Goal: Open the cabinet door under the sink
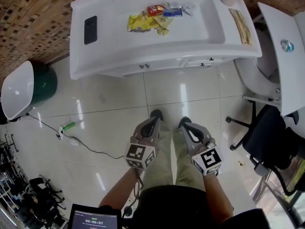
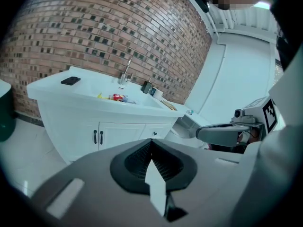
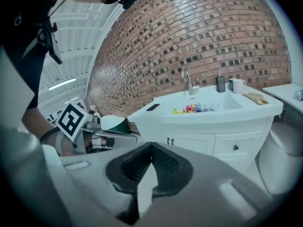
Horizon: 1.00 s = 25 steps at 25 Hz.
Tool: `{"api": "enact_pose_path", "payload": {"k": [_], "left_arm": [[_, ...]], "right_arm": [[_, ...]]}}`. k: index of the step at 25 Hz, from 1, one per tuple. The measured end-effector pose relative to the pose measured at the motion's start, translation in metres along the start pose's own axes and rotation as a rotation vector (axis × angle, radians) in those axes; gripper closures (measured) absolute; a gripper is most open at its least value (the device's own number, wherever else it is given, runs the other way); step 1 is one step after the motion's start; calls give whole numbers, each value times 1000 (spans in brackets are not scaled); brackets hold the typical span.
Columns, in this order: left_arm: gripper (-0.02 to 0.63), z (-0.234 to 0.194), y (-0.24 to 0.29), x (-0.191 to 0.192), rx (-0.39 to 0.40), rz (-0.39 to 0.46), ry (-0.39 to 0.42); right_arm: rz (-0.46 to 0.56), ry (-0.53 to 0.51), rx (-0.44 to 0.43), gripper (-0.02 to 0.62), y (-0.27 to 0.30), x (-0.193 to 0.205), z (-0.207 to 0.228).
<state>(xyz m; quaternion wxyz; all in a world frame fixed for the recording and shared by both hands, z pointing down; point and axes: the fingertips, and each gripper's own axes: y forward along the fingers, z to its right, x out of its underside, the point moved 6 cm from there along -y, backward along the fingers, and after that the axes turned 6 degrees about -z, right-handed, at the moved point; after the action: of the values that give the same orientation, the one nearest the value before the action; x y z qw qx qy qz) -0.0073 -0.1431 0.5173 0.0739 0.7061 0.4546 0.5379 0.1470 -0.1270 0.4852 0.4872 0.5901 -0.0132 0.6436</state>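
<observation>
My left gripper had its jaws pressed together on nothing, well back from the sink, whose cabinet door sat closed with dark handles, and my right gripper was the same, so I thought I should step close, open one and pinch a handle.

My head view looks steeply down from above, onto the tiled floor and the top of the sink cabinet ahead. Both gripper views sit low and well back, facing its front — so all three share this cabinet.
</observation>
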Motion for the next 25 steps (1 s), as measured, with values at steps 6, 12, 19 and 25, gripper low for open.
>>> {"api": "enact_pose_path", "payload": {"k": [6, 12, 19, 25], "left_arm": [[589, -62, 47, 7, -54, 42, 7], [589, -134, 102, 13, -135, 50, -11], [511, -205, 165, 17, -211, -28, -9], [508, -246, 209, 20, -283, -105, 40]], "right_arm": [[18, 12, 28, 604, 51, 3, 17], [23, 38, 52, 604, 82, 10, 28], [14, 155, 108, 604, 89, 40, 32], [-2, 197, 143, 604, 89, 55, 40]]}}
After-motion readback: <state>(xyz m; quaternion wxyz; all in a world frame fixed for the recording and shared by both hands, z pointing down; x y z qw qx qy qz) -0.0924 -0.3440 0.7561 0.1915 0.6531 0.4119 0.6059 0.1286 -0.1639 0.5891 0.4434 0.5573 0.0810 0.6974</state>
